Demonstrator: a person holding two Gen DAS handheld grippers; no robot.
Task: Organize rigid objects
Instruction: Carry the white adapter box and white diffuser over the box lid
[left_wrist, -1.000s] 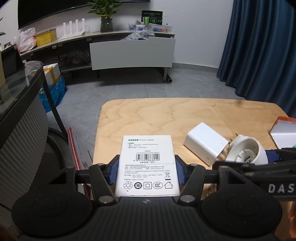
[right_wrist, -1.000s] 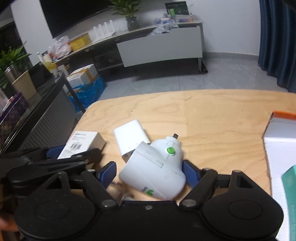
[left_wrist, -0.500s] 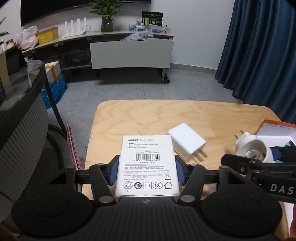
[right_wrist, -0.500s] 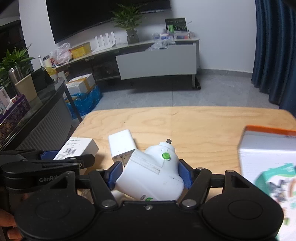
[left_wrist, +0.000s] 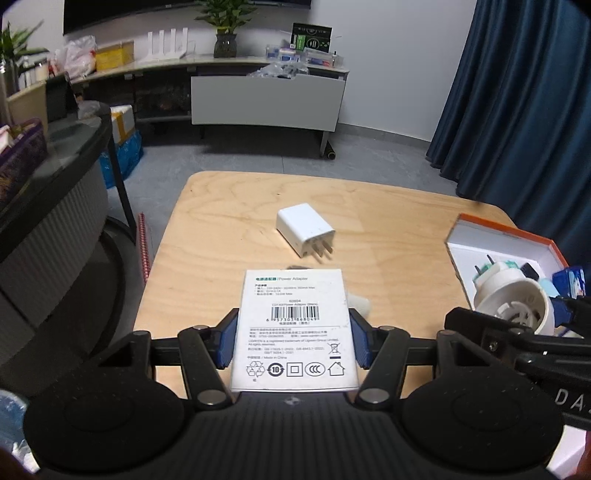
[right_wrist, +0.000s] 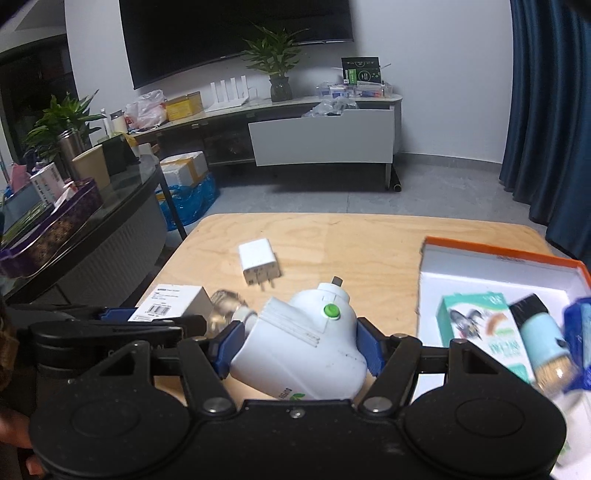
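Observation:
My left gripper (left_wrist: 293, 343) is shut on a white power adapter box (left_wrist: 294, 328) with a barcode label, held above the near left part of the wooden table (left_wrist: 388, 221). My right gripper (right_wrist: 301, 349) is shut on a white plug-in device (right_wrist: 301, 350) with a green button, held just left of the orange-rimmed open box (right_wrist: 498, 254). That device also shows in the left wrist view (left_wrist: 513, 302) over the box (left_wrist: 502, 229). A white wall charger (left_wrist: 304, 229) lies on the table's middle, prongs toward me.
The orange-rimmed box holds a teal carton (right_wrist: 484, 332), a light blue bottle (right_wrist: 539, 336) and a blue packet (right_wrist: 580, 332). A small metal-tipped part (right_wrist: 229, 306) lies by the left gripper. A dark glass desk (right_wrist: 92, 206) stands left of the table.
Both grippers have risen and pulled back from the table with their objects. The right gripper has moved right toward the orange-rimmed box, whose inside now shows. The wall charger looks farther away.

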